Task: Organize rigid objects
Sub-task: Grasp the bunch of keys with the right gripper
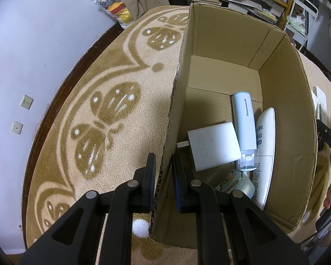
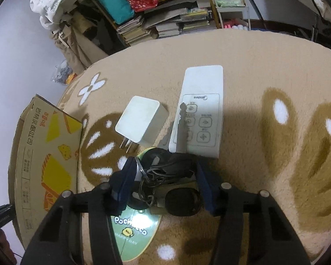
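The left tool [image 1: 163, 176] is nearly closed, pinching the near wall of the cardboard box [image 1: 282, 101]. Inside the box lie a white charger [image 1: 214, 145], a pale blue tube [image 1: 245, 121] and a white bottle [image 1: 264, 150]. Outside the box, the right tool [image 2: 165, 176] clamps a bunch of keys [image 2: 178, 167], beside a second charger [image 2: 141, 121] and a white remote [image 2: 200, 110]

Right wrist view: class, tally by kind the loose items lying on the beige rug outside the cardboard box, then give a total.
White square plug-in charger: 1
White flat Midea remote control: 1
Black bunch of keys: 1
Green round Pochacco card: 1
Total: 4
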Tool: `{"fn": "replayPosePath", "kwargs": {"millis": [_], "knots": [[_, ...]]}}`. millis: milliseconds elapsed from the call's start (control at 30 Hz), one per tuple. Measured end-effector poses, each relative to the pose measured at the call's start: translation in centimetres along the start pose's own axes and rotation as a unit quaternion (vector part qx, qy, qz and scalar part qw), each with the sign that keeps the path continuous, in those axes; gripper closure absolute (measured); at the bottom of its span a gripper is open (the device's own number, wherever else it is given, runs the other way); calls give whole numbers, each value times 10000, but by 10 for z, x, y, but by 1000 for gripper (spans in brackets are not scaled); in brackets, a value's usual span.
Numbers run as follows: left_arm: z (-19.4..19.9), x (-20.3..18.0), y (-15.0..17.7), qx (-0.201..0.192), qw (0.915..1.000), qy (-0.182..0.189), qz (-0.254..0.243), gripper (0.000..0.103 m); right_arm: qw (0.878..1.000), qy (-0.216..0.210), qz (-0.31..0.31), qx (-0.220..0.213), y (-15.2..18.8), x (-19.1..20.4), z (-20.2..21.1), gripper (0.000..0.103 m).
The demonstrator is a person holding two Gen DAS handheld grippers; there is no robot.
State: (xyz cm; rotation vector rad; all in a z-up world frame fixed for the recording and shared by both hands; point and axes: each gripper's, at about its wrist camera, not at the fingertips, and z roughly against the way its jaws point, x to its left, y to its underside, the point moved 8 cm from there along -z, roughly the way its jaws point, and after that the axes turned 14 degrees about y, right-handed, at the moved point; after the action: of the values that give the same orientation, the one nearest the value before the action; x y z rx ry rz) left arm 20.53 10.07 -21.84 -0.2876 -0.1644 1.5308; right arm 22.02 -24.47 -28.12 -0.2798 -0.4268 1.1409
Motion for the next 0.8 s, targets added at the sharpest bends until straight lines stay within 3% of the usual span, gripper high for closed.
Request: {"fn": "replayPosePath", "kwargs": {"millis": [133,233,500,800], "knots": [[0,0,0,0,10000,8,3,90,9998,103,-9,-160,-1,2,-2,47],[0,1,0,0,10000,-3,-1,90,9993,257,54,-266,-2,4,0,61],[0,1,0,2,10000,-8,-4,90,9995,230,-14,-203,-2,4,9,61],[1,1,0,3,10000,-14,-15,90,9988,124,3,-481,-12,13,31,61]]}}
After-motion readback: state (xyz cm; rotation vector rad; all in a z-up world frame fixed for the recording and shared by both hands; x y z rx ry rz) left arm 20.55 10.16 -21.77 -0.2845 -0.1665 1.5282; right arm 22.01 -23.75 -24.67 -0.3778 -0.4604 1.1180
